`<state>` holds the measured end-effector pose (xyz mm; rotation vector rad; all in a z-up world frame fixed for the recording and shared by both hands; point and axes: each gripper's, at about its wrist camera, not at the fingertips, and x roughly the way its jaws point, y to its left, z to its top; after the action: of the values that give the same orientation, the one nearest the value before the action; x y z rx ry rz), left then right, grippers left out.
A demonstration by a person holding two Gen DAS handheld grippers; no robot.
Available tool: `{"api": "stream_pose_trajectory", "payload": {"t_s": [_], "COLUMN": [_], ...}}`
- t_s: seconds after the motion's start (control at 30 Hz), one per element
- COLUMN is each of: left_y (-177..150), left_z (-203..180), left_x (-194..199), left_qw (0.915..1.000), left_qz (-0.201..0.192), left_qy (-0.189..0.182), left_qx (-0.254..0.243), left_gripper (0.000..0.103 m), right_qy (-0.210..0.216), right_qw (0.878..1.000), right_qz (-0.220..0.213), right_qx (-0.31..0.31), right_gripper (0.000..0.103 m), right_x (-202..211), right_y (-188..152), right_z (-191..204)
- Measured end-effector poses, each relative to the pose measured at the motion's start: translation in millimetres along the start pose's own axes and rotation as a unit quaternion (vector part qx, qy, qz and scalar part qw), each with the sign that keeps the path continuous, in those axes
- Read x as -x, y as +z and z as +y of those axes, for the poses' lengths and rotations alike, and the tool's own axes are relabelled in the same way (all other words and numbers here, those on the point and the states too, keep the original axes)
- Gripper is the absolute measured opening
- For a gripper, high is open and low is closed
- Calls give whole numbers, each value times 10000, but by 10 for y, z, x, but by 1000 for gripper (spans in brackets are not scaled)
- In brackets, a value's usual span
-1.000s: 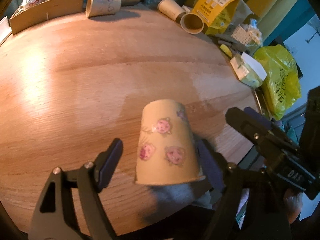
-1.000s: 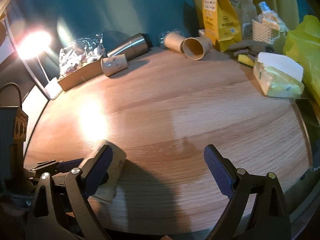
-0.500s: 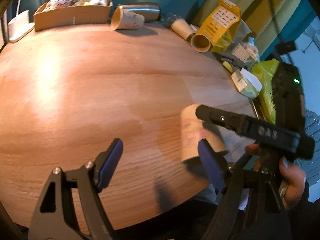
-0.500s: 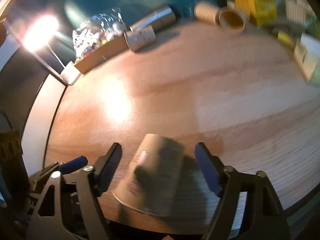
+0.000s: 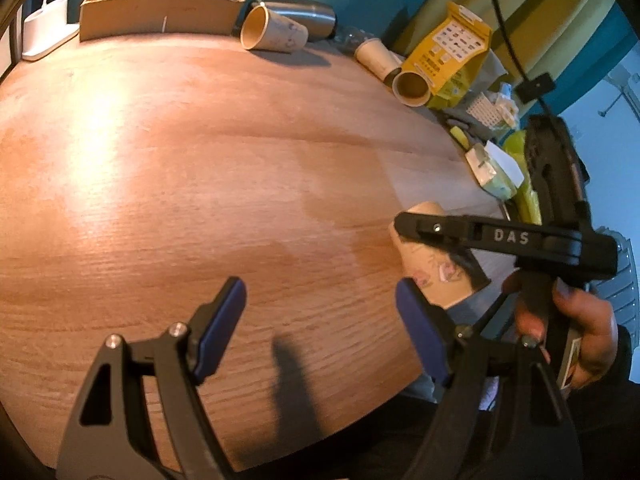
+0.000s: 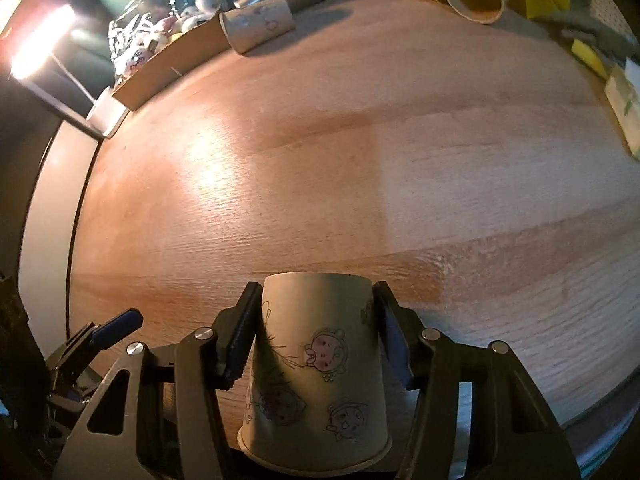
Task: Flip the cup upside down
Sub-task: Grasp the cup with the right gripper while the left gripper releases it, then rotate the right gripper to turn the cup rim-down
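A paper cup (image 6: 320, 364) with cartoon faces stands rim down at the near edge of the wooden table (image 6: 360, 160). My right gripper (image 6: 316, 340) is shut on it, one pad on each side. In the left wrist view the same cup (image 5: 436, 276) shows at the right, partly hidden behind the right gripper's black finger. My left gripper (image 5: 320, 332) is open and empty, to the left of the cup above the table's near edge.
Other paper cups (image 5: 274, 34) (image 5: 410, 88) lie on their sides at the far edge beside a steel flask (image 5: 308, 14). A cardboard box (image 5: 160, 16), a yellow pouch (image 5: 456, 52), a tissue pack (image 5: 494, 172) and a lamp (image 6: 40, 44) ring the table.
The left gripper has let go of the cup and moved left. The right gripper has come in around the cup and shut on it.
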<state>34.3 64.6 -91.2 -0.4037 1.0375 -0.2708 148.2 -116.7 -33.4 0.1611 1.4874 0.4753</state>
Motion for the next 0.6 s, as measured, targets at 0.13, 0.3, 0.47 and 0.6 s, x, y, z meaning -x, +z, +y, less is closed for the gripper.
{"api": "stream_pose_trajectory", "payload": {"t_s": [0.13,0.3,0.47,0.6], "left_y": [4,-5,-39,-65], "left_z": [9,33,46,16], "left_x": [4,-2,-8,-35], "left_qw": [10000,9998,9996,9996], "left_qz": [-64,-186,-250,-255], "left_qy": [37,39,83,140], "left_qx": [-31,-83,-50,-56], "left_gripper": [79,79,79,79], "right_qy": [33,-371,-389,-420], "right_qw": [9986,9807,9541,9373], "right_qz": [-377,-1464,-2546,-2981], "right_qx": [369,1246,1530,1755], "right_gripper": [59,59,59,59], "right_x": [118,221,282,352], "right_y": [28,-10,-164,-356], "right_z": [129,296,223,170]}}
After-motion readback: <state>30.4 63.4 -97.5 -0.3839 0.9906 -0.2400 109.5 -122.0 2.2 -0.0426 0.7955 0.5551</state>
